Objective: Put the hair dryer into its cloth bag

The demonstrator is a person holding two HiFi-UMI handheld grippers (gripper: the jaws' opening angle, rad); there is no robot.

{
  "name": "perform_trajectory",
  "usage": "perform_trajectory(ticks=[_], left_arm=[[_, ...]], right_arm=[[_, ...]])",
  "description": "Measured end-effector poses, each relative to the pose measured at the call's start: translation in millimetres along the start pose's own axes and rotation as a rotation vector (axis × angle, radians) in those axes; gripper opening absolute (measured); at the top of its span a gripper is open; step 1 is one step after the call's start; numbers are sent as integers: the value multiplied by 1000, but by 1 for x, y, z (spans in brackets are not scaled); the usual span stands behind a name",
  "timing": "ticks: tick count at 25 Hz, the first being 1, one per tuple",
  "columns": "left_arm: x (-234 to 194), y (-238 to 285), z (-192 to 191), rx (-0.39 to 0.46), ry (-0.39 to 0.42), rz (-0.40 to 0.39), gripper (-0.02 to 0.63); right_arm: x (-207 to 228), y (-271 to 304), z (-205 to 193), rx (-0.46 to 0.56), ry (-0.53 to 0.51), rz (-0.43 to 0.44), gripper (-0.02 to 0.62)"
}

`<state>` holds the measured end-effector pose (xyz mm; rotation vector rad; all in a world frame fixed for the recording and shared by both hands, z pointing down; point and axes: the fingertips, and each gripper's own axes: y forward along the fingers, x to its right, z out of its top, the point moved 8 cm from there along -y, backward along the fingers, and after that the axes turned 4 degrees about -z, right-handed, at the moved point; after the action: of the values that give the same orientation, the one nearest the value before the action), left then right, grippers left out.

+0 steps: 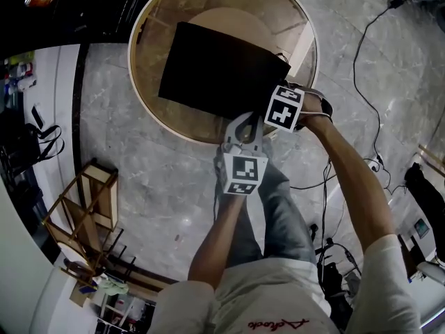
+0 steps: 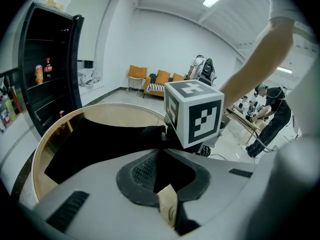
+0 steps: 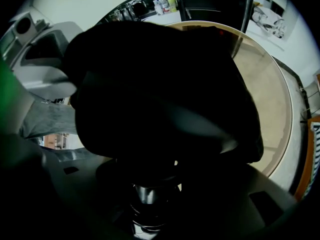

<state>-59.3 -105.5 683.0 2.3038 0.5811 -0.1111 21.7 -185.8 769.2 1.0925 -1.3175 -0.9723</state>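
A black cloth bag [image 1: 215,72] lies flat on the round wooden table [image 1: 149,120]. At the bag's near corner, my left gripper [image 1: 243,132] is shut on the cloth. In the left gripper view black fabric and a tan tag [image 2: 167,206] sit pinched between its grey jaws [image 2: 162,184]. My right gripper [image 1: 286,108] points steeply down at the bag's right corner, just beyond the left one. In the right gripper view its jaws [image 3: 150,179] hold the dark hair dryer [image 3: 147,194] by a shiny round part. The dryer's black bulk and the bag [image 3: 165,84] fill that view.
The table's rim [image 2: 40,154] curves round the bag. On the floor stand a wooden rack [image 1: 83,207] at the left and cables [image 1: 368,61] at the right. A black shelf unit [image 2: 50,59], orange chairs [image 2: 160,79] and a person at a bench [image 2: 272,114] lie further off.
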Motion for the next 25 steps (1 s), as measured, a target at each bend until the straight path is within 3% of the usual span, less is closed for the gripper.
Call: perform_trajectory(ticks=[18,25], left_arm=[[0,2,-4,-12,-1,-22,41],[-4,4,-14,-35,-17,-31,41]], right_arm=[[8,8,10,49,20,-64,256],[3,11,13,71,14,-128,265]])
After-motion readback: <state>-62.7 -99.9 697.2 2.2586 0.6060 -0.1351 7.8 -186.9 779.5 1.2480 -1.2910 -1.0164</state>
